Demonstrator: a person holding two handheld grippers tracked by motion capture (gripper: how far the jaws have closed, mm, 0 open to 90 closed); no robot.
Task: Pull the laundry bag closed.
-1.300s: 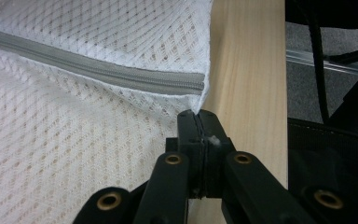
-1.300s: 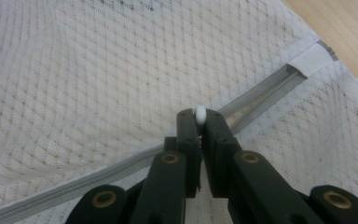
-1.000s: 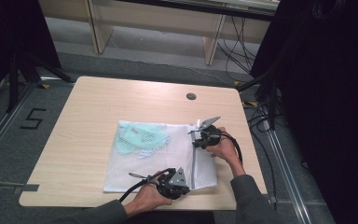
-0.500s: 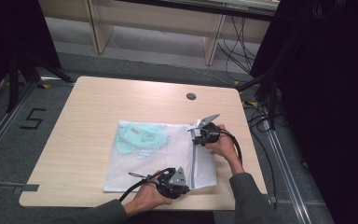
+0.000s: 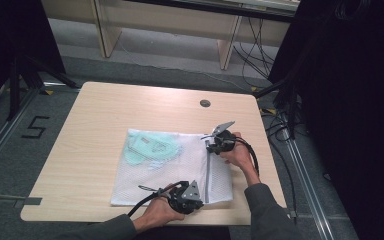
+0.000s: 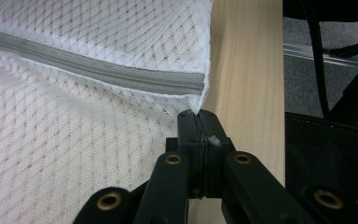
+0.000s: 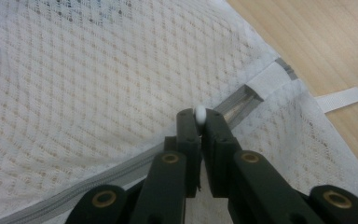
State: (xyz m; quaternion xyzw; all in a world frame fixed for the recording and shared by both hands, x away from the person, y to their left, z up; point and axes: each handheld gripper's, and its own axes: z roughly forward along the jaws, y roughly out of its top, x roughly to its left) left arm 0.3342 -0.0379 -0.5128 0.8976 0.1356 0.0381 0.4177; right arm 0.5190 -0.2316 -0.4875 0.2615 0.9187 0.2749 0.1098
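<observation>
So from the high view we've got a white mesh laundry bag [image 5: 172, 172] lying flat on the light wooden table [image 5: 105, 115], sitting toward the near right part of it; there's a pale green cloth [image 5: 147, 148] inside the bag at its far left corner; the grey zipper [image 5: 208, 177] runs along the bag's right side; our left gripper [image 5: 196, 204] is down at the bag's near right corner, and our right gripper [image 5: 211, 146] is up at the bag's far right corner, at the top end of the zipper; a small round grommet [image 5: 205, 103] sits in the table beyond the bag. Left gripper view next: the left gripper [image 6: 199, 122] has its jaws pressed together on the bag's mesh edge [image 6: 98, 140], right by the corner where the zipper [image 6: 98, 70] ends; the table [image 6: 247, 70] shows just past the bag's edge. Right gripper view: the right gripper [image 7: 199, 122] is pinching a little white zipper pull [image 7: 200, 114] between its tips, sitting right on the zipper [image 7: 121, 175] line near the bag's corner; a white fabric loop [image 7: 338, 99] sticks out from the bag onto the table [image 7: 317, 42].
</observation>
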